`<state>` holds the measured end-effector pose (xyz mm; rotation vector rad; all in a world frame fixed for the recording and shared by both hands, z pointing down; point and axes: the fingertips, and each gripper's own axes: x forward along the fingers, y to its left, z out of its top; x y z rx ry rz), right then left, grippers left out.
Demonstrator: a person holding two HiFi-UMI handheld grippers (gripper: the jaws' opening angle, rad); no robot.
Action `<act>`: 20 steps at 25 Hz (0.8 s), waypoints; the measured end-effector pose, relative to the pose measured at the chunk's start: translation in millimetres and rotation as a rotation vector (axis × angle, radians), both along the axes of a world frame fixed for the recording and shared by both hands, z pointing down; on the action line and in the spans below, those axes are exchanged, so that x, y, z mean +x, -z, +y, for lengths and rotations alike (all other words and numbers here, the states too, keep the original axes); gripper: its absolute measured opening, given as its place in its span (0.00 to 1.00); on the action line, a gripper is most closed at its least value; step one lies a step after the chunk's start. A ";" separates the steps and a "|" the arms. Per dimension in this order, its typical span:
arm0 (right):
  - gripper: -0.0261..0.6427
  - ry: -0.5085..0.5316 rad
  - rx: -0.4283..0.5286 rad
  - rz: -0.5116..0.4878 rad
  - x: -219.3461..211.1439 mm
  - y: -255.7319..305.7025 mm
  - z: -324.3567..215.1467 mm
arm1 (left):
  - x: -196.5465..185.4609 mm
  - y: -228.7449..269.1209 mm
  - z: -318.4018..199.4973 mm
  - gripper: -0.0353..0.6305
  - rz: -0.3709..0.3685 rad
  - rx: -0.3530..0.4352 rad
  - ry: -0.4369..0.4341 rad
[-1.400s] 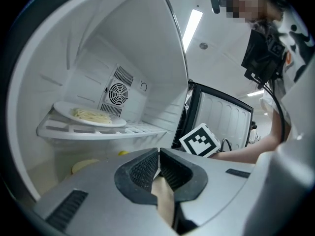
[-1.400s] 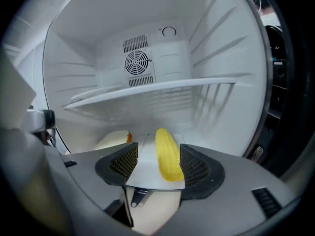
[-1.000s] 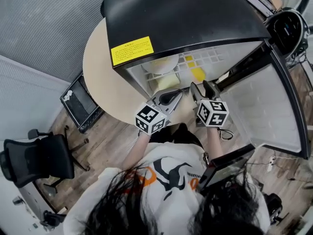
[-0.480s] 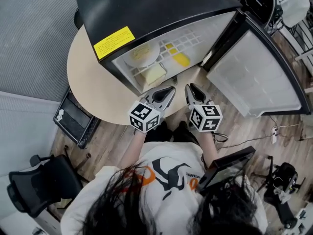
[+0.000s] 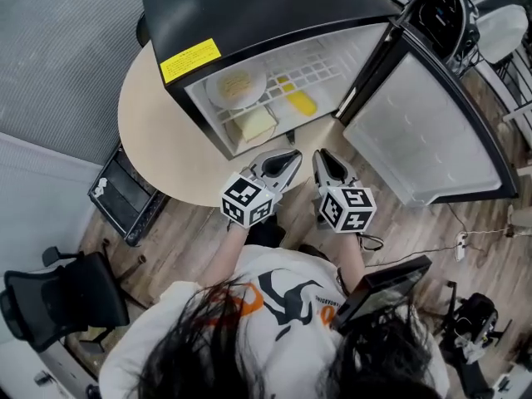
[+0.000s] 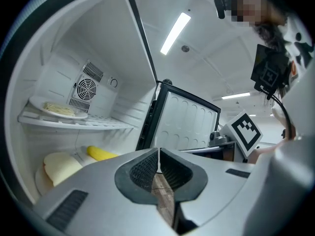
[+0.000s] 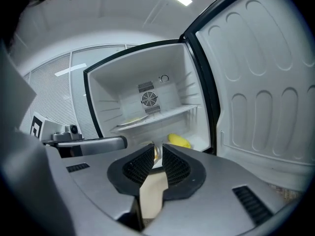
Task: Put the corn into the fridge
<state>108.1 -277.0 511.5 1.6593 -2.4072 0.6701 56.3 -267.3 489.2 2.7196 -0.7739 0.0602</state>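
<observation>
long dark hair (image 5: pixel 199 347) over a white short-sleeved shirt (image 5: pixel 291 302) printed in black and orange; left gripper (image 5: pixel 291 155) and right gripper (image 5: pixel 319 156) are grey-shelled with black ribbed pads (image 6: pixel 142 173), each bearing a cube (image 5: pixel 248 200) of black-and-white square markers; a black cable (image 5: pixel 371 241) trails from the right one

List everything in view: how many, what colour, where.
fridge: one, black, on the table, door open
corn: one, yellow, fridge floor
plate: one, white, fridge shelf
pale block: one, cream, left of corn
label: one, yellow, fridge top
table: one, beige, under fridge
office chair: one, black, floor, left
left gripper: one, grey, before fridge, jaws together, empty
right gripper: one, grey, before fridge, jaws just closing, nothing between
</observation>
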 end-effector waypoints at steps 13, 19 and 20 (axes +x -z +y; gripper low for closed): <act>0.11 0.144 0.012 -0.023 66.8 -3.6 85.4 | 79.0 -10.3 92.4 0.07 -0.041 -0.012 0.138; 0.11 0.218 0.007 -0.063 74.8 -9.3 123.7 | 110.9 -26.9 150.1 0.07 -0.145 -0.016 0.115; 0.11 0.226 0.005 -0.071 74.7 -9.9 129.7 | 111.4 -26.9 156.9 0.07 -0.149 -0.017 0.122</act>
